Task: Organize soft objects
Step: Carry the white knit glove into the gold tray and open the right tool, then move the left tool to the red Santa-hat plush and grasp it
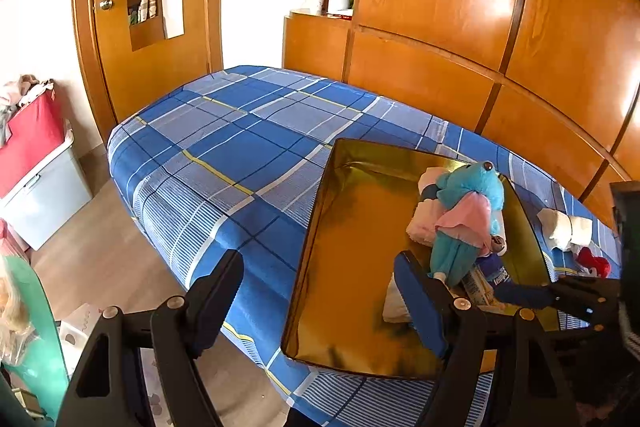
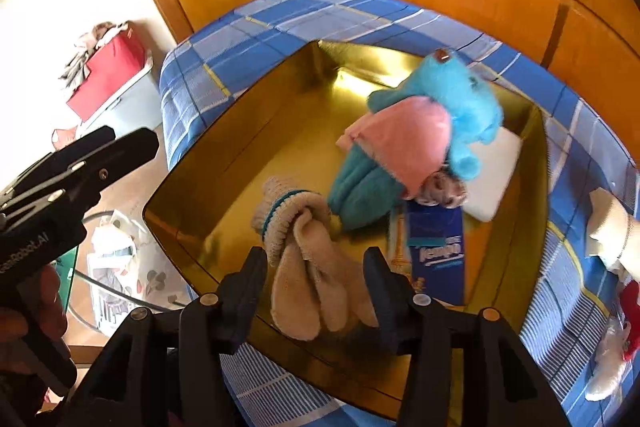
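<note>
Right wrist view: the right gripper [image 2: 316, 301] points down into a shallow rectangular gold tray [image 2: 192, 163] lying on a bed with a blue, white and yellow plaid cover [image 2: 280, 15].
Right gripper state: its two black fingers [image 2: 248, 291] stand apart on either side of a bundle of beige knitted socks with a teal stripe at the cuff [image 2: 308, 263]; the pads do not press the socks, which lie on the tray floor near its front rim.
Left gripper in this view: it shows at the left edge [image 2: 120, 147], outside the tray, over the floor beside the bed.
Tray contents: a turquoise plush toy in a pink dress [image 2: 404, 143] lies at the far right, its legs just beside the socks; a white folded cloth [image 2: 496, 167] sits under its head end; a blue printed tissue packet [image 2: 436, 251] lies by the right wall.
Outside the tray: a rolled cream cloth [image 2: 608, 231] rests on the cover to the right, with a red and white soft item [image 2: 616, 331] nearer the front, too blurred to name.
Left wrist view: the left gripper [image 1: 320, 303] hangs above the bed's near edge, its jaws wide apart and holding nothing, one finger over the cover and the other over the tray's front part.
Surroundings: glossy wooden wardrobe panels [image 1: 440, 7] behind the bed, a red-lidded grey storage box [image 1: 36, 167] on the floor at left.
</note>
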Motion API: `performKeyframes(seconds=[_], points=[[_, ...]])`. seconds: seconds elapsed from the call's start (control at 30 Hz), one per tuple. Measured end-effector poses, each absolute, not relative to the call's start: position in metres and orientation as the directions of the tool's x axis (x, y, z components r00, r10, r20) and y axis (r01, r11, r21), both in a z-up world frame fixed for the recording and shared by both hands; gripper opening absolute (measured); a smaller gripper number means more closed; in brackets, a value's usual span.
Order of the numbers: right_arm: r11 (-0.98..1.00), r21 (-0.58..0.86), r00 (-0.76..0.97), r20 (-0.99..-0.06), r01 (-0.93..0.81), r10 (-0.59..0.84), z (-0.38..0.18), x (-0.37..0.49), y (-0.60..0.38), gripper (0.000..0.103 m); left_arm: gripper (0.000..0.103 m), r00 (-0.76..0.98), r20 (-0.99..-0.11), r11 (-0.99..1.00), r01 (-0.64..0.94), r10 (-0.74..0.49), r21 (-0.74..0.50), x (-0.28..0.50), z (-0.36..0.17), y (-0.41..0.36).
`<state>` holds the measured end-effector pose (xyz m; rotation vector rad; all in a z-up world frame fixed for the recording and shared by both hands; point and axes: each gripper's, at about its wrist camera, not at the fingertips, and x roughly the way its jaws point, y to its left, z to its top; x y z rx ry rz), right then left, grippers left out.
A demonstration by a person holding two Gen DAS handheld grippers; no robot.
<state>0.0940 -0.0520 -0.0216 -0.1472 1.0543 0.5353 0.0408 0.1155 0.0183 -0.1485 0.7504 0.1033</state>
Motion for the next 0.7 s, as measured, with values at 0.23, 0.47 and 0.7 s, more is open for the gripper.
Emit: performKeyframes(seconds=[0.23, 0.47, 0.7], points=[[0.895, 0.110, 0.479, -0.813, -0.433, 0.332, -0.002, 0.087, -0.078, 0.050, 0.078, 0.732, -0.681, 0.991, -0.110, 0.026, -0.079, 0.040, 0.023, 0.101], [0.926, 0.105, 0.542, -0.785, -0.362, 0.300, 0.007, 0.084, -0.112, 0.050, 0.078, 0.733, -0.681, 0.996, -0.060, 0.004, -0.059, 0.038, 0.025, 0.080], [0.956, 0.115, 0.596, -0.760, -0.268, 0.259, 0.015, 0.080, -0.158, 0.050, 0.078, 0.736, -0.677, 0.999, 0.003, -0.026, -0.034, 0.037, 0.029, 0.057]])
